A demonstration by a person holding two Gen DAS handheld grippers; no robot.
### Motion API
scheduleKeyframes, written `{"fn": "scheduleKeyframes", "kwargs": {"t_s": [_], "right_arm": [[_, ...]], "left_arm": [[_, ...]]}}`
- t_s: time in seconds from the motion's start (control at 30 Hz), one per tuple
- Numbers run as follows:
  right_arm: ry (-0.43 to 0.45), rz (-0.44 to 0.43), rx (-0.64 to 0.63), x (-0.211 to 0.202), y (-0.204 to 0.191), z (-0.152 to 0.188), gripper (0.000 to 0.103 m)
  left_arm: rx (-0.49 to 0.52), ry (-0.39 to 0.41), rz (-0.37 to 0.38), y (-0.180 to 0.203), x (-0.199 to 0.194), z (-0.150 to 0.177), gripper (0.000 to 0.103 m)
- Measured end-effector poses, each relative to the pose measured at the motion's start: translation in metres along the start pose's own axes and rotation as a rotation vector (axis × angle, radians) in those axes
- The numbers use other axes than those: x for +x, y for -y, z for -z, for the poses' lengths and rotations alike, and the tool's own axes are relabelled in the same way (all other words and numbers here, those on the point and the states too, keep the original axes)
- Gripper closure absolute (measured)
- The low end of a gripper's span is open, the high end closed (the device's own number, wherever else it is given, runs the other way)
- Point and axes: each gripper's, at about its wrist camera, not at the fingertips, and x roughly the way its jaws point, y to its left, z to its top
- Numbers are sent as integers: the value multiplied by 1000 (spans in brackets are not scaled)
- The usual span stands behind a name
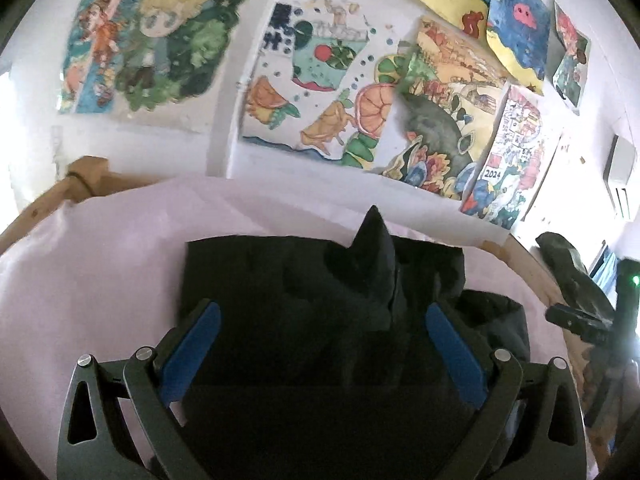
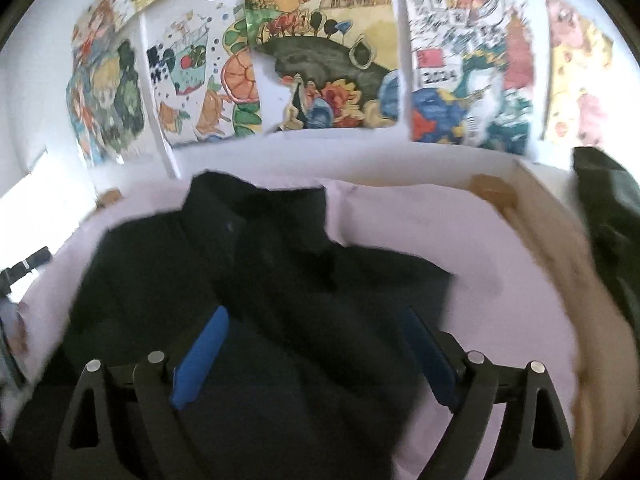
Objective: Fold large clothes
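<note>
A large black garment (image 1: 304, 304) lies partly folded on a pale pink sheet (image 1: 100, 264), with one corner of cloth poking up at its far edge. My left gripper (image 1: 320, 320) hangs over its near part, jaws wide open and empty, blue pads (image 1: 192, 352) on both sides. In the right wrist view the same black garment (image 2: 256, 280) lies rumpled on the pink sheet (image 2: 500, 280). My right gripper (image 2: 316, 328) is above it, jaws wide open and empty.
A wooden frame edge (image 1: 52, 200) borders the sheet. Children's paintings (image 1: 320, 80) cover the white wall behind. Another dark garment (image 2: 604, 208) sits at the right beyond the frame. The other gripper's black body (image 1: 576, 320) shows at the right edge.
</note>
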Motion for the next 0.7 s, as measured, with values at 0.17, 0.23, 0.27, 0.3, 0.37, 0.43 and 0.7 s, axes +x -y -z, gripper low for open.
{"fn": "scheduleKeyframes", "kwargs": {"t_s": [0.17,0.23,0.27,0.3,0.37,0.43,0.7], "right_arm": [[-37,-45,100,56,12,-32,14],[-20,-57,131,74,17,-36,14],[-8,-59,155,85,22,-37,14],[7,-66,185,95,27,-37,14],[34,-91,239,111,36,-39,14],[63,-113,264,125,40,-43,20],[99,-76,185,166,21,-50,46]], "left_arm": [[-5,-84,47,14,68,-9,2],[4,-100,65,21,93,-17,2],[9,-101,74,26,106,-21,2],[12,-104,76,31,119,-26,2],[2,-113,68,34,141,-33,2],[-29,-112,67,34,164,-40,2],[-77,-48,12,31,212,-52,35]]}}
